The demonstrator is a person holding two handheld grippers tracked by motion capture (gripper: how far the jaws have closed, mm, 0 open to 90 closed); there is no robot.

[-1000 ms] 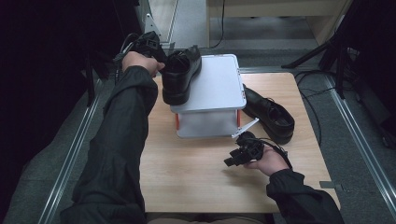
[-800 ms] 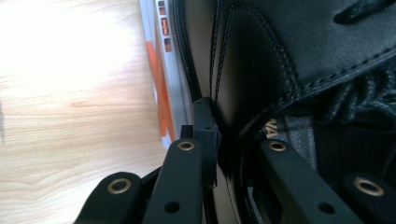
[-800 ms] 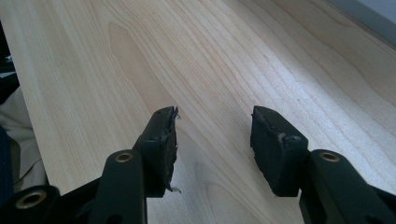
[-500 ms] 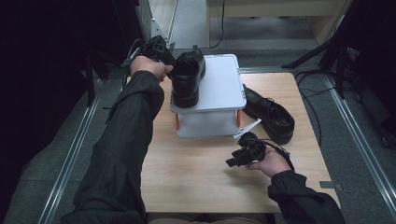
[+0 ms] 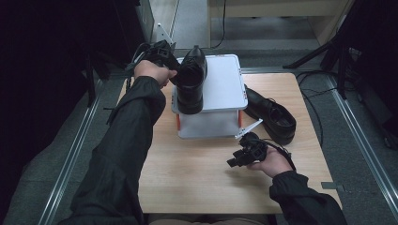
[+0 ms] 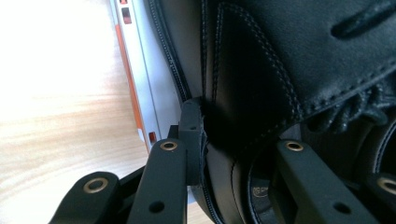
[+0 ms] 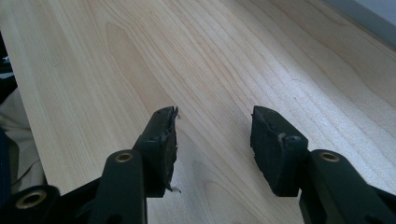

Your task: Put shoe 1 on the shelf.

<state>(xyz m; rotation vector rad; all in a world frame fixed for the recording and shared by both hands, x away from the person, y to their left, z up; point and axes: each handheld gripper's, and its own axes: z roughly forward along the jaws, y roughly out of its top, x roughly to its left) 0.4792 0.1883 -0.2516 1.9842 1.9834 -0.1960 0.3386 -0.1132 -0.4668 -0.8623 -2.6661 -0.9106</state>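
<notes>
- While the left arm stretches far forward across the worktop (image 5: 197, 183), sleeve nearly straight, its hand (image 5: 151, 71) holds the left hand-held gripper (image 5: 174, 70) level at the near-left side of the black shoe (image 5: 191, 79), knuckles up.
- Black shoe sits on the white box (image 5: 225, 89), along the box's left edge, toe pointing away from the person, heel overhanging the near edge.
- Left hand-held gripper: jaws have just been opening; in the left gripper view one pad (image 6: 192, 135) lies against the shoe's outer leather, the other jaw is inside the shoe's opening, so the shoe wall is between them; whether the pads press on it I cannot tell.
- Right forearm is bent in from the bottom right, hand (image 5: 271, 161) resting low over the worktop, right hand-held gripper (image 5: 233, 162) pointing left and level.
- Right hand-held gripper: jaws apart, nothing between them, bare wood under them in the right gripper view.
- Second black shoe (image 5: 272, 115) lies on the worktop just right of the box.
</notes>
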